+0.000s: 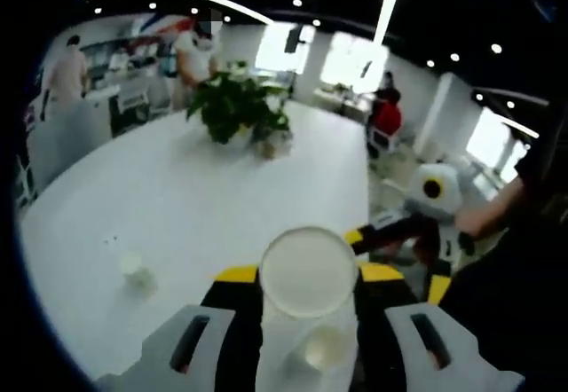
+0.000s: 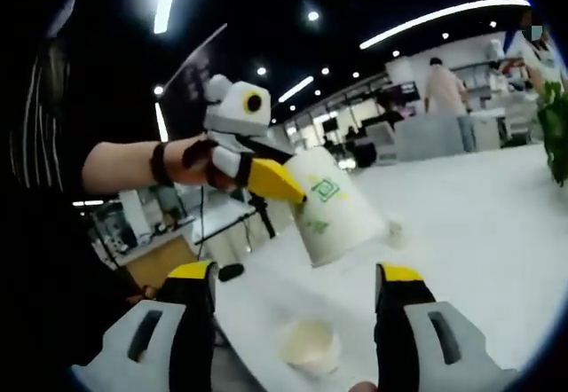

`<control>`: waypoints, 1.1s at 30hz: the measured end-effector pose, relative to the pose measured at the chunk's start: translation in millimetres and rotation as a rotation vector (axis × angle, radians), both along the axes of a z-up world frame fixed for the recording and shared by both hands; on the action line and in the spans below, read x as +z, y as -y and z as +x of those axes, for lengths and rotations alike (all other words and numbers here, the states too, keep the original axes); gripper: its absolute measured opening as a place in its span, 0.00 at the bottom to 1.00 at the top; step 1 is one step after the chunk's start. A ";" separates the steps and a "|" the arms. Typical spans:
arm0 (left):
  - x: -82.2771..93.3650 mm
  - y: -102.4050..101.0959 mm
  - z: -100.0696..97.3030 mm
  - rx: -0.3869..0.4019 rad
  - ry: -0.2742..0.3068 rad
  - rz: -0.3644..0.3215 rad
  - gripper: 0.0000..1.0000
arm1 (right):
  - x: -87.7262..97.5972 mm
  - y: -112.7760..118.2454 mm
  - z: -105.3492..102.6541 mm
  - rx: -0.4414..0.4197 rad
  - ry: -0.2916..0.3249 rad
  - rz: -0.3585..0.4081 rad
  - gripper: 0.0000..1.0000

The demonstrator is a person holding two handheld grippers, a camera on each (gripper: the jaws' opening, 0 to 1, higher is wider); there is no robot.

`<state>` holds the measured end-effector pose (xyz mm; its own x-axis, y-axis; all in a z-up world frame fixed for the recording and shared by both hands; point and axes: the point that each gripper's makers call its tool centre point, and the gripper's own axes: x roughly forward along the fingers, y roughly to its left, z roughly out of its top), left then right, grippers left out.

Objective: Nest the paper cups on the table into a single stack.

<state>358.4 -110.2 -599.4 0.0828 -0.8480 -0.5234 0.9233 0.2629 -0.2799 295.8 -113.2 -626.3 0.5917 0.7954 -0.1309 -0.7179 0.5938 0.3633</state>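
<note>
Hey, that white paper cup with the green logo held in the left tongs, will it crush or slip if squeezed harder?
Probably crushable: the white paper cup with the green logo looks thin-walled and empty, its open mouth unsupported. It is likely very light, since the left tongs hold it tilted in mid-air above the white table. Its tapered, smooth sides could let it slide.

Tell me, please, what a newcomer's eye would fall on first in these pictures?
The white paper cup gripped between the left gripper jaws, held above the white table. Next, a small cup standing on the table between the open right gripper jaws, and the potted plant farther back.
</note>
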 end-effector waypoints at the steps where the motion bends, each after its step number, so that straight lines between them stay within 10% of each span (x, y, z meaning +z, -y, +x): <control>1: 0.0 -0.7 -0.5 -0.001 0.001 -0.002 0.39 | 2.3 -0.6 0.8 0.000 -0.002 0.018 0.69; 33: 5.4 -5.8 -35.6 -0.119 0.012 -0.093 0.39 | 52.5 25.4 5.0 0.029 0.020 0.269 0.15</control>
